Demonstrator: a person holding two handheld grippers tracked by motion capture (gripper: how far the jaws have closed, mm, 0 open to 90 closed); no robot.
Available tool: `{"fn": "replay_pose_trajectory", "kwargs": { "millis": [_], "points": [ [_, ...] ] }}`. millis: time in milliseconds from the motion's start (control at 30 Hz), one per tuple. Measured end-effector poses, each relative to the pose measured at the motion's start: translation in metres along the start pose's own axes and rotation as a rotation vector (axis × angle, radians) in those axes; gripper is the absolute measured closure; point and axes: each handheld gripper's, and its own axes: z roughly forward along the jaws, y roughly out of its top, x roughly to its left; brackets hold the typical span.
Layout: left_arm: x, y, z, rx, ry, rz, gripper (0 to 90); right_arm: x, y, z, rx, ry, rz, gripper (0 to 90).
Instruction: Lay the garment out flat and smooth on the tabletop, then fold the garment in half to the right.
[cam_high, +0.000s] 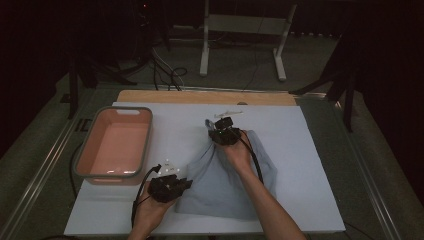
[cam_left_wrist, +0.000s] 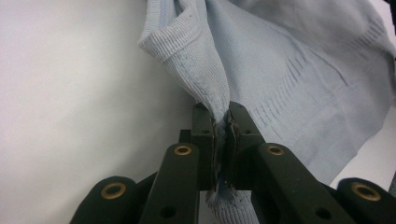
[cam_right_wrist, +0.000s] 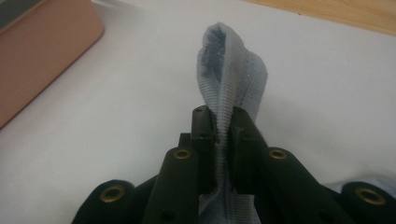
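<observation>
While clamped at two points, lies spread over the white mat (cam_high: 310, 165) as a pale blue knit garment (cam_high: 227, 187), roughly triangular from above, broad toward the person and drawn to a peak at the far end.

Left gripper (cam_high: 186, 183): jaws nearly together, pinching a ribbed hem of the garment (cam_left_wrist: 280, 70) between them. Ahead of those jaws, fine vertical ribbing rising in a gathered fold, curling over at the top; to their right, a flat panel with short bands of openwork stitching, sloping away over the mat (cam_left_wrist: 70, 116).

Right gripper (cam_high: 223, 124): jaws likewise narrowed onto a doubled strip of ribbed edge (cam_right_wrist: 232, 74), standing upright just beyond the tips as a small loop with a hollow at its crown. More blue knit just behind the right jaw at the lower corner.

Beyond and left of the right gripper's jaws, well apart from the cloth: a pink plastic tub (cam_right_wrist: 42, 51) with a grey rim, seen from above at the mat's edge (cam_high: 114, 146). Past the mat, a strip of bare wooden tabletop (cam_high: 205, 96). Just beyond the right gripper, a small white object (cam_high: 227, 114), too small to identify.
</observation>
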Motion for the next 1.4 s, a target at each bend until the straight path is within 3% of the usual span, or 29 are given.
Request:
{"fn": "replay_pose_trajectory", "kwargs": {
  "millis": [700, 1033, 1400],
  "points": [
    [-0.004, 0.001, -0.012, -0.016, -0.023, -0.009, 84.1, 0.008, 0.001, 0.007, 0.014, 0.033, -0.006, 81.7],
    [-0.02, 0.015, -0.016, -0.061, -0.075, 0.015, 84.0, -0.003, 0.002, -0.001, 0.015, 0.052, 0.002, 81.5],
    [-0.035, 0.032, -0.01, -0.078, -0.132, 0.039, 84.0, -0.016, 0.003, -0.012, 0.013, 0.058, -0.002, 80.7]
  ]
}}
